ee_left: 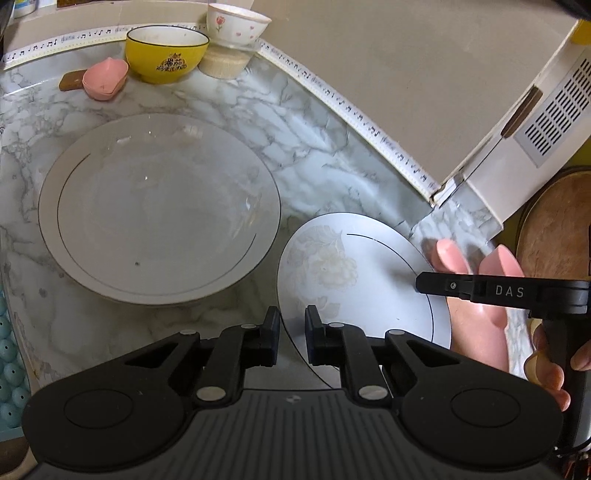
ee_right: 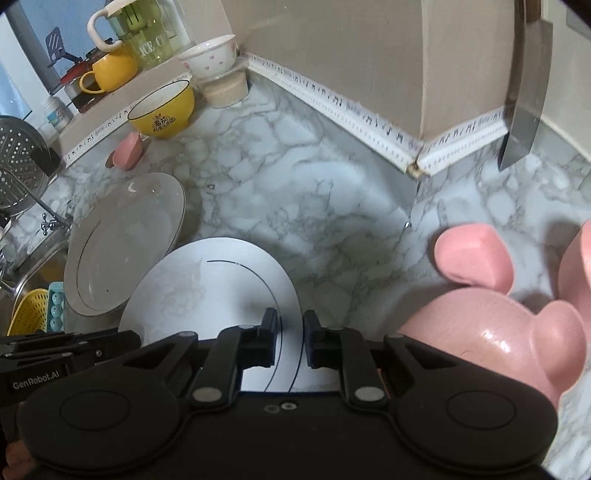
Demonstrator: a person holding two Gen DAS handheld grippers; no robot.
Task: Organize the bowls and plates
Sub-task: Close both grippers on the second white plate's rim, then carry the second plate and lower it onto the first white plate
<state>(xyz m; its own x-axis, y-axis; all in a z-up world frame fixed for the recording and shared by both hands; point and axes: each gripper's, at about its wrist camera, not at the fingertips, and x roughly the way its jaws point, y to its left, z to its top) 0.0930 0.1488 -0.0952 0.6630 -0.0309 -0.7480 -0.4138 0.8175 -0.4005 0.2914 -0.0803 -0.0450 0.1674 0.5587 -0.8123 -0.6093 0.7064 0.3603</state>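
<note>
1. A marbled grey-and-white bench (ee_left: 314, 147) fills both wrist views, edged at the back wall by a white trim strip printed with music notes.
2. The left gripper (ee_left: 292, 332) has its two black fingers straddling the near edge of a small flowered plate (ee_left: 351, 273); a narrow gap shows between them, and whether they are pressing the rim cannot be told.
3. The right gripper (ee_right: 289, 338) straddles the opposite edge of the same plate (ee_right: 207, 288), again with a narrow gap, so its grip cannot be told either.
4. A larger white plate with a thin dark ring (ee_left: 159, 206) lies just beside the small plate, on its left in the left view.
5. At the back corner stand a yellow bowl (ee_left: 166, 51), a white bowl with pink flowers (ee_left: 236, 22) set on a beige tub, and a small pink scoop (ee_left: 105, 79).
6. A glossy pink plastic object (ee_right: 491, 317) sits near the right gripper.
7. A cleaver blade (ee_right: 524, 110) hangs against the wall on the right.
</note>
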